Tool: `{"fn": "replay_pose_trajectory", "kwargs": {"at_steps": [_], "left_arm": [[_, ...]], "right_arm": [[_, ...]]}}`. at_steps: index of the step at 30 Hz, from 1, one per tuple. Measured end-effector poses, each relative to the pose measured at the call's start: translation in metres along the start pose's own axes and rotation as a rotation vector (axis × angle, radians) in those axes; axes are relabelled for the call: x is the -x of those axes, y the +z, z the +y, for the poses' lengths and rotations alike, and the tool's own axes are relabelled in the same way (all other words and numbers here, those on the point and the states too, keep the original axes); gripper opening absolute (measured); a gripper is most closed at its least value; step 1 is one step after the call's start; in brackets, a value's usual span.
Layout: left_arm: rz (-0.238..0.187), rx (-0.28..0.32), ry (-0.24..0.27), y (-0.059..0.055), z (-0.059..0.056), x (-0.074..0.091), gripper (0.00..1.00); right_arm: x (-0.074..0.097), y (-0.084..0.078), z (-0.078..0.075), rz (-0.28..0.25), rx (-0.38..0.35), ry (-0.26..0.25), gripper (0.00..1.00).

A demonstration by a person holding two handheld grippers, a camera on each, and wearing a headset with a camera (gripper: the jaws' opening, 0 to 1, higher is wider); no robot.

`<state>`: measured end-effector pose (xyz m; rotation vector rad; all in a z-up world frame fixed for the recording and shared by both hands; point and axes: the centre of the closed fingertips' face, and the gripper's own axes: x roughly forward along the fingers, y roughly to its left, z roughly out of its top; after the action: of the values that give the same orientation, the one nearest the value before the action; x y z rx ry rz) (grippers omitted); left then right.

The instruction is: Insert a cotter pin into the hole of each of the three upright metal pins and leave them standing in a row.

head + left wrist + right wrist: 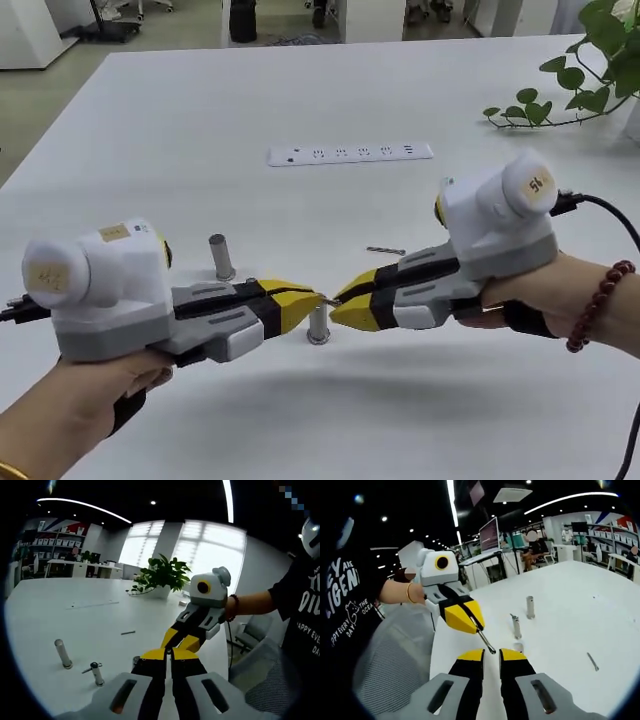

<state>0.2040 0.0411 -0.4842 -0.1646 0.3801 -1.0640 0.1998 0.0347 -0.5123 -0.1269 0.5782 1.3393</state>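
Now | white table (300,90), office (560,535) | left gripper (315,297) grips cotter pin (486,642) | right gripper (338,308) parted

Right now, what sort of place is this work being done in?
Probably an open-plan office: a white table with a power strip, a potted plant by big windows, and a computer monitor.

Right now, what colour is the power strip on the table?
White power strip, clearest in the head view.

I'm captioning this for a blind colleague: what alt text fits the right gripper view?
The left tool holds a cotter pin out toward the open right tool above a white table. Behind stand three upright metal pins, the middle one carrying a cotter pin; a spare lies loose.
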Motion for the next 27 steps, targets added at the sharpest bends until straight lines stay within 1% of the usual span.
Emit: {"fn": "replay_pose_trajectory", "kwargs": {"at_steps": [3, 7, 12, 15, 17, 18, 19, 21, 22, 24, 25, 26, 27], "left_arm": [[-0.001, 0.013, -0.011, 0.0, -0.002, 0.0, 0.0], [-0.002, 0.023, -0.024, -0.001, -0.005, -0.001, 0.0], [-0.003, 0.03, -0.033, -0.002, -0.006, -0.001, 0.0], [-0.003, 0.042, -0.032, -0.002, -0.006, -0.002, 0.0], [-0.002, 0.048, -0.034, -0.003, -0.006, -0.002, 0.0], [0.001, 0.049, -0.034, -0.003, -0.006, -0.002, 0.0], [0.008, 0.047, -0.033, -0.005, -0.006, -0.003, 0.0], [0.018, 0.048, -0.033, -0.008, -0.007, -0.004, 0.0], [0.024, 0.044, -0.032, -0.01, -0.007, -0.004, 0.0], [0.04, 0.031, -0.03, -0.014, -0.009, -0.005, 0.0], [0.048, 0.026, -0.03, -0.015, -0.009, -0.005, 0.0], [0.051, 0.024, -0.03, -0.016, -0.009, -0.005, 0.0], [0.061, 0.022, -0.03, -0.018, -0.009, -0.005, 0.0]], "right_arm": [[-0.001, 0.0, 0.002, -0.001, 0.007, 0.014, 0.05], [-0.003, 0.0, 0.005, -0.001, 0.01, 0.019, 0.03], [-0.002, -0.002, 0.005, 0.005, 0.017, 0.021, 0.01], [-0.001, -0.002, 0.004, 0.012, 0.04, 0.018, 0.0], [-0.001, -0.003, 0.005, 0.031, 0.066, 0.019, 0.0], [-0.001, -0.004, 0.004, 0.047, 0.091, 0.017, 0.0], [0.0, -0.005, 0.003, 0.072, 0.135, 0.004, 0.0], [0.0, -0.007, 0.004, 0.097, 0.166, 0.003, 0.0], [-0.001, -0.01, 0.005, 0.137, 0.214, 0.0, 0.0], [-0.001, -0.014, 0.006, 0.176, 0.27, -0.005, 0.0], [-0.001, -0.015, 0.006, 0.193, 0.283, -0.007, 0.0], [-0.002, -0.017, 0.005, 0.214, 0.316, -0.01, 0.0], [-0.002, -0.019, 0.006, 0.232, 0.333, -0.006, 0.0]]}}
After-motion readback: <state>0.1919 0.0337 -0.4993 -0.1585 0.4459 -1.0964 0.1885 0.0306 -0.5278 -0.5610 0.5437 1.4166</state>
